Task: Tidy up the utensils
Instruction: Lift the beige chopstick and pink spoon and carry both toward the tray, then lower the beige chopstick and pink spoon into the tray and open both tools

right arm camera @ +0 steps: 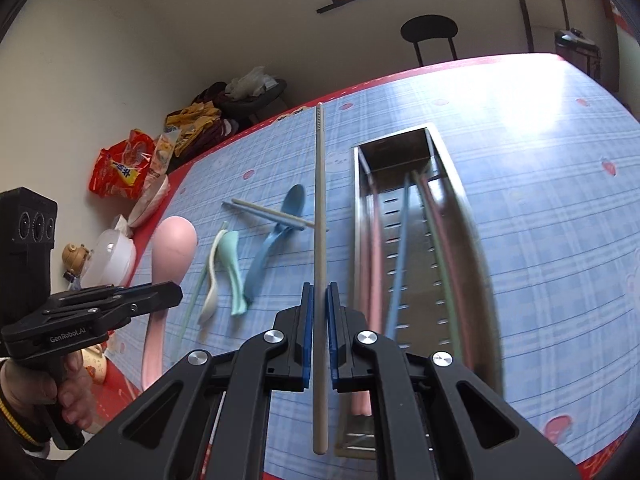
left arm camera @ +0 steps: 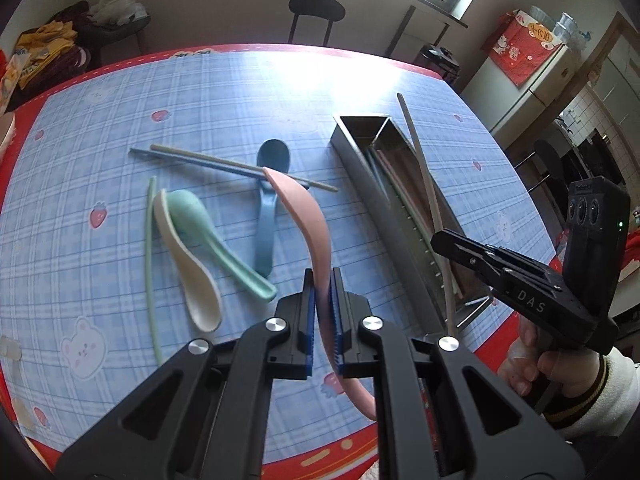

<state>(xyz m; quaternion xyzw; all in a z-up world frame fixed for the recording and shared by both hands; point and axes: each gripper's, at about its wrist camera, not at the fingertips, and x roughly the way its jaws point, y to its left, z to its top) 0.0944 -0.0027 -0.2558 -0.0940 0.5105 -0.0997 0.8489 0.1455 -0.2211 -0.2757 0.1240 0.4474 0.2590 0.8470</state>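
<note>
My left gripper (left arm camera: 321,280) is shut on a pink spoon (left arm camera: 308,216) and holds it above the table; the spoon also shows in the right wrist view (right arm camera: 173,248). My right gripper (right arm camera: 319,292) is shut on a beige chopstick (right arm camera: 319,200), held just left of the long steel utensil tray (right arm camera: 472,216), which holds several chopsticks. The chopstick (left arm camera: 424,184) crosses over the tray (left arm camera: 360,168) in the left wrist view. On the cloth lie a green spoon (left arm camera: 212,232), a white spoon (left arm camera: 188,264), a blue spoon (left arm camera: 268,216), a green chopstick (left arm camera: 149,256) and two crossed chopsticks (left arm camera: 224,162).
The table has a blue checked cloth (left arm camera: 100,120) with a red border. Snack bags (right arm camera: 124,168), a bowl and small containers (right arm camera: 112,256) sit at its left end. A black stool (left arm camera: 316,12) stands beyond the far edge.
</note>
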